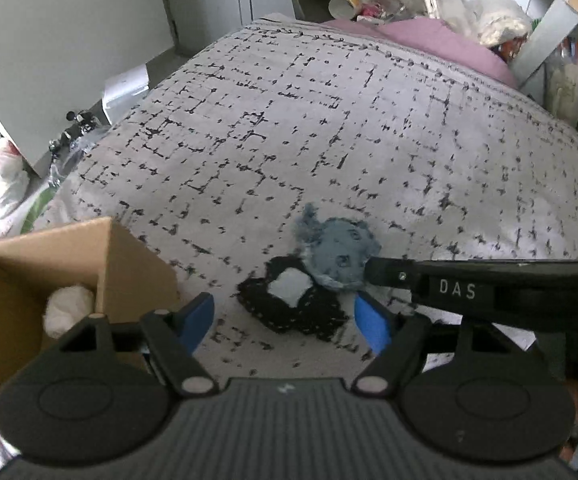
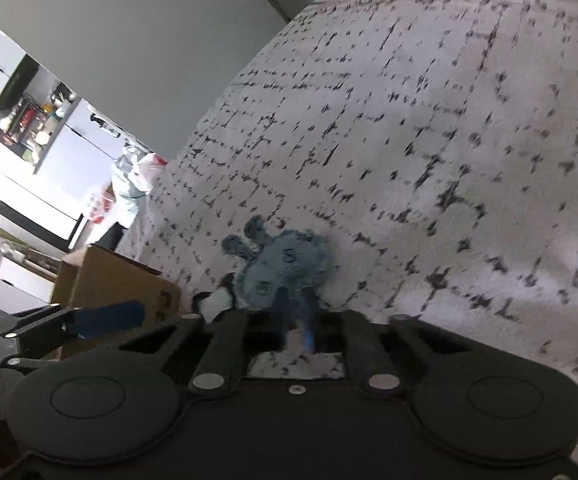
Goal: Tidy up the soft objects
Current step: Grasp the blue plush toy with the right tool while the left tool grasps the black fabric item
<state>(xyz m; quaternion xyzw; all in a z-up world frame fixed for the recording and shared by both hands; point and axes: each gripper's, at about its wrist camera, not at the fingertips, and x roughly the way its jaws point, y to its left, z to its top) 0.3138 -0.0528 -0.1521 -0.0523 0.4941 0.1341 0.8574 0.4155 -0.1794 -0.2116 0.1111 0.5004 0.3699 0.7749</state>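
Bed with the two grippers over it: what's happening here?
A person is sorting soft toys on the patterned bedspread. The right gripper is shut on a blue stuffed toy, which lies beside a black-and-white soft piece. The left gripper hovers open over that piece. A cardboard box at the left already holds something white.

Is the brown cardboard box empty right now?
No. The brown cardboard box stands open, with a white fluffy soft object inside; the rest is hidden.
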